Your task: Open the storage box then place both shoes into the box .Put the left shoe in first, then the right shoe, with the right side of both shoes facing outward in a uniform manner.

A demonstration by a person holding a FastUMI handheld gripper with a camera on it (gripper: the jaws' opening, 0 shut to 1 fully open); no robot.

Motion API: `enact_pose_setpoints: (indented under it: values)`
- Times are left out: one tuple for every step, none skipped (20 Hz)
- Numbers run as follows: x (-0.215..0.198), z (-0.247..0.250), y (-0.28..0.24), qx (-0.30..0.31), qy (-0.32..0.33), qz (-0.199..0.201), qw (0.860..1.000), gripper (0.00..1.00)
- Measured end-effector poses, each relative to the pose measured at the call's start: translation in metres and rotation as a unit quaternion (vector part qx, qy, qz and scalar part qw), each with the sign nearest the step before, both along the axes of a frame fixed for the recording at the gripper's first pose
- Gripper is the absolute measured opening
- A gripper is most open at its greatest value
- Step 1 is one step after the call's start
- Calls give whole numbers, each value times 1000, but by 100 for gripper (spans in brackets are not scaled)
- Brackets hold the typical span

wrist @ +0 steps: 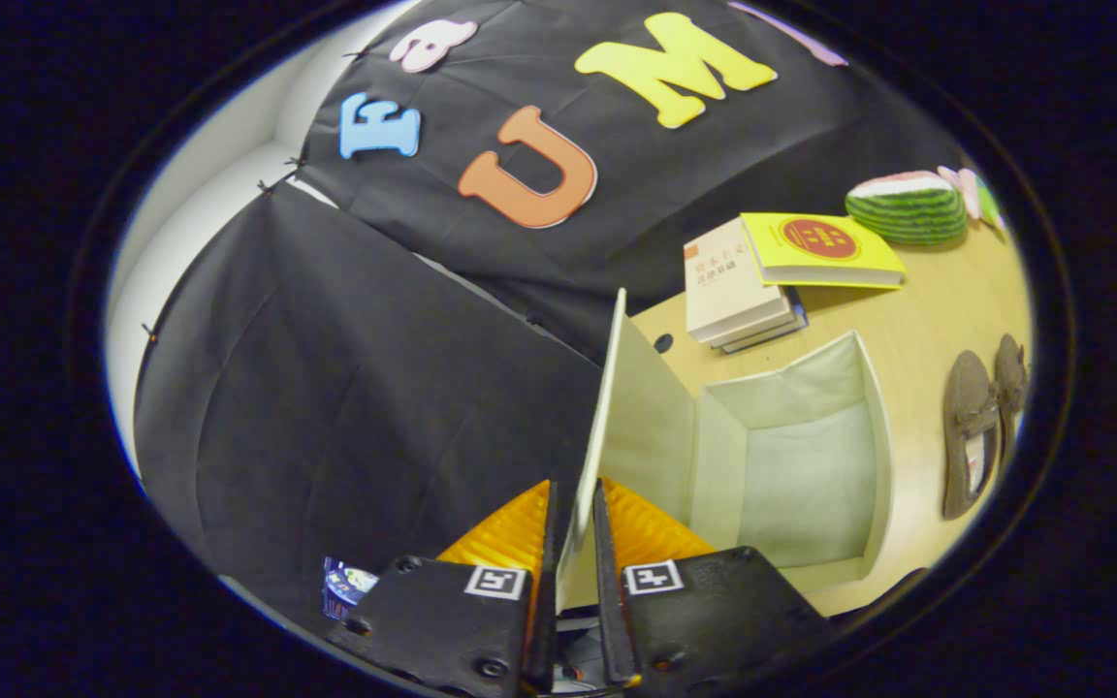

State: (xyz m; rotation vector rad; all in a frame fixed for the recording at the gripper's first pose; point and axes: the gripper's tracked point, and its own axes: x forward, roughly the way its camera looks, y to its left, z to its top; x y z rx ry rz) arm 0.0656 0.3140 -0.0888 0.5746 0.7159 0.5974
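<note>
Gripper view: the gripper (573, 543) has both fingers pinched on the lid (607, 417) of the storage box (874, 427), lifted upright, so the opening step looks nearly done. The box interior lies bare, and both shoes (980, 427) wait on the table (937, 291) just beside it, neither yet placed

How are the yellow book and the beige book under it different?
The yellow book lies on top of the stack, turned askew; the beige book lies beneath it, partly covered. The yellow book bears a round red emblem, while the beige book has a plain pale cover with a small orange mark. Both lie flat on the wooden table, beyond the open box.
</note>
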Motion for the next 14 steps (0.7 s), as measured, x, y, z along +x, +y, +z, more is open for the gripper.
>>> enact_pose_setpoints:
  values:
    - [0,5,5,-4,-12,3,1000,38]
    - [0,9,6,-11,-23,3,1000,52]
    - [2,10,7,-21,-36,3,999,66]
    - [2,13,8,-29,-44,4,999,81]
    - [1,15,11,-29,-49,5,998,95]
    - [0,17,13,-25,-50,7,998,95]
    - [-1,17,17,-22,-48,11,999,95]
    - [-2,17,20,-18,-44,14,999,94]
    - [-2,18,24,-15,-41,16,999,95]
    - [-4,18,27,-14,-41,20,999,95]
    - [-5,20,30,-14,-44,24,999,95]
    - [-6,22,35,-15,-49,28,998,95]
    - [-7,23,39,-16,-53,34,998,95]
    - [-9,24,43,-18,-56,40,997,95]
